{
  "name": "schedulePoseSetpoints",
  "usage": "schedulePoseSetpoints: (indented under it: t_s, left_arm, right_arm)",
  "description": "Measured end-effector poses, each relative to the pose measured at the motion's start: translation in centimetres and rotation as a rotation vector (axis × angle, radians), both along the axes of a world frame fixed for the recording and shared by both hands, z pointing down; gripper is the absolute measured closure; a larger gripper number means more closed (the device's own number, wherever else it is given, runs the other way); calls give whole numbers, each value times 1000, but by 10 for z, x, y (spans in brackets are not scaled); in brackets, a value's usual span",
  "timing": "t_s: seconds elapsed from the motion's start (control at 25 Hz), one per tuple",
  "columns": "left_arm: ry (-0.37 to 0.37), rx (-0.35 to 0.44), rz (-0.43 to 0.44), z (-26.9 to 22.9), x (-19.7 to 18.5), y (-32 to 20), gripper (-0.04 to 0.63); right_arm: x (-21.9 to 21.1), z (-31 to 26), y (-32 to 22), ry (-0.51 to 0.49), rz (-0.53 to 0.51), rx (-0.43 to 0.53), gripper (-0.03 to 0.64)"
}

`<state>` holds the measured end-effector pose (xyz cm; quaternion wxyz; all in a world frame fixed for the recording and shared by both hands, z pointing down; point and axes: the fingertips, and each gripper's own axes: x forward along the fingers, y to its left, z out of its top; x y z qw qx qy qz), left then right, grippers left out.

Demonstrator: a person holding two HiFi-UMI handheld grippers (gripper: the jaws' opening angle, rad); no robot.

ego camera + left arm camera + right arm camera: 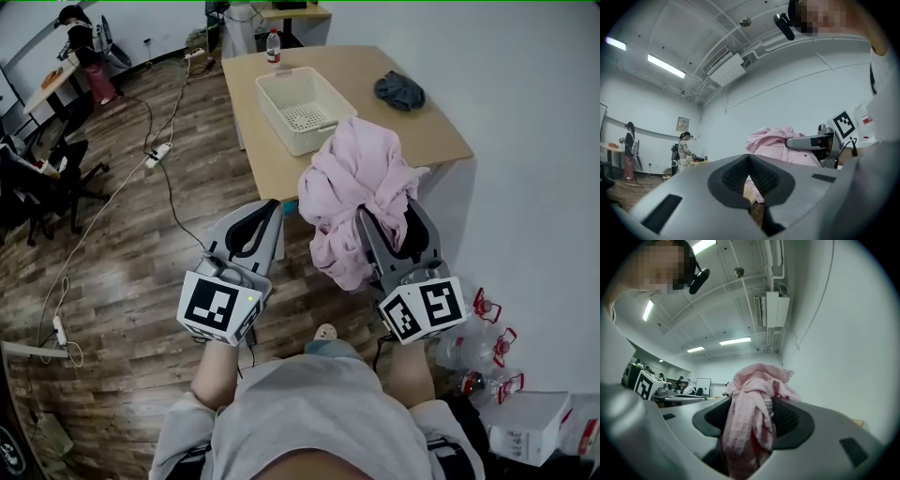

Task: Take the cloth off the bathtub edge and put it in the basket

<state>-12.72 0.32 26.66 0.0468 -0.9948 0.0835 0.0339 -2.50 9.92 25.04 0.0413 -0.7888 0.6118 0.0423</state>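
A pink cloth [354, 192] hangs bunched from my right gripper [386, 217], which is shut on it and held up in front of the table. In the right gripper view the pink cloth [752, 420] is pinched between the jaws and spills out above and below them. My left gripper [260, 217] is beside it on the left, shut with nothing in it. From the left gripper view the pink cloth [776, 143] and the right gripper [790, 142] show to the right. A white basket [303, 108] sits on the wooden table [427, 131], beyond the cloth. No bathtub is in view.
A dark grey cloth [400, 90] lies at the table's far right, and a water bottle [273, 46] stands at its back edge. Cables and a power strip [156, 153] run over the wood floor at left. Empty bottles [483, 342] lie by the wall at right. A person [86, 45] stands far back left.
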Motion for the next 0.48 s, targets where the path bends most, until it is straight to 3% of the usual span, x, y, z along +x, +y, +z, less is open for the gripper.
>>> schedulePoseSetpoints:
  t_s: [0.36, 0.48]
  left_arm:
    - [19, -14, -111, 9, -1, -4, 599]
    - [13, -23, -149, 11, 32, -7, 599]
  right_arm:
    - [18, 5, -5, 13, -46, 9, 348]
    - [55, 9, -9, 4, -62, 3, 348]
